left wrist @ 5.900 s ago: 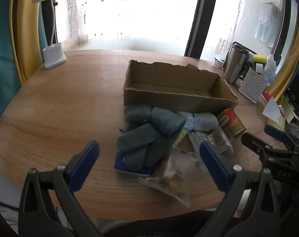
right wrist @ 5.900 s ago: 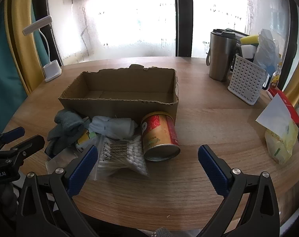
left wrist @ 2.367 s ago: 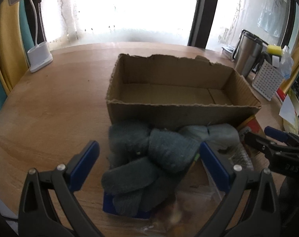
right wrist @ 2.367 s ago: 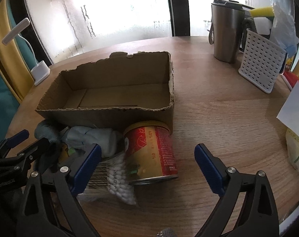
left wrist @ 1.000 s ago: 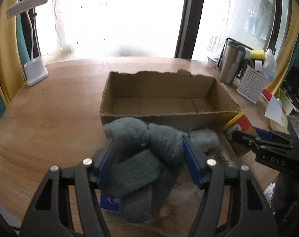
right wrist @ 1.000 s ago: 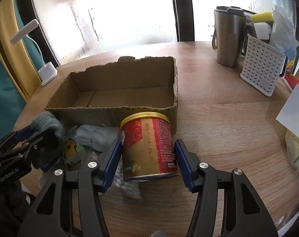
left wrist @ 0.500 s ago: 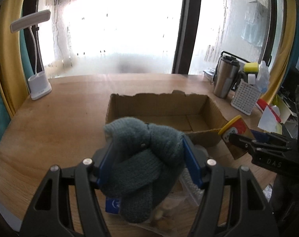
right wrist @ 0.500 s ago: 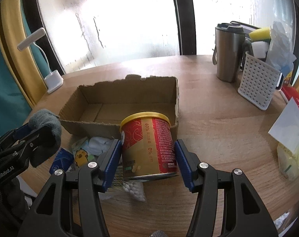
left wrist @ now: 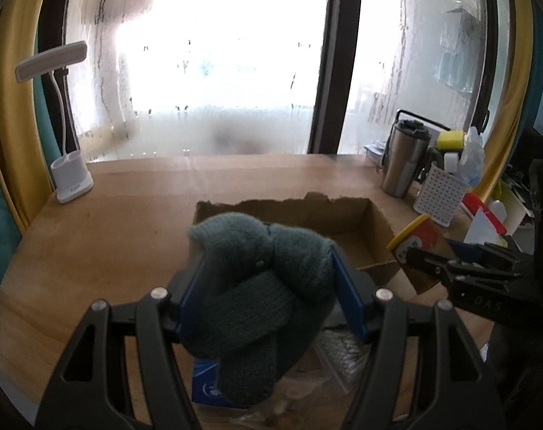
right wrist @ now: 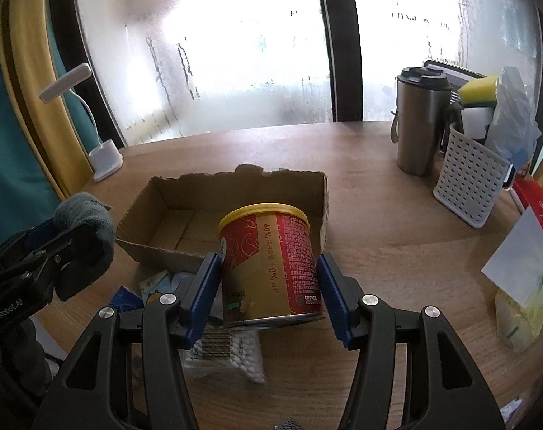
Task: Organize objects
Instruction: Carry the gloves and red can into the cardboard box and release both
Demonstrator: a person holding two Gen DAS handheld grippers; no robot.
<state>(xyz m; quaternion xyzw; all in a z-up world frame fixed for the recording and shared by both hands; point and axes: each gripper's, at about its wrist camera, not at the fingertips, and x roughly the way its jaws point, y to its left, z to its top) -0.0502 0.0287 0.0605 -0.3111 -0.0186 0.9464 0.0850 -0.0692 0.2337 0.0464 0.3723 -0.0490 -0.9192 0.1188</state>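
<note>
My left gripper is shut on a bundle of grey-green knit gloves and holds it raised in front of the open cardboard box. My right gripper is shut on a red can with a yellow lid, lifted above the table just before the box. The box looks empty inside. The gloves also show in the right wrist view, and the can in the left wrist view.
On the table before the box lie a bag of cotton swabs, a blue packet, a small yellow snack pack and a clear bag. A steel tumbler, white basket and papers stand right; a white lamp left.
Both grippers closed, the left on the gloves and the right on the can, then lifted them off the table and pulled back, so the box looks smaller and lower.
</note>
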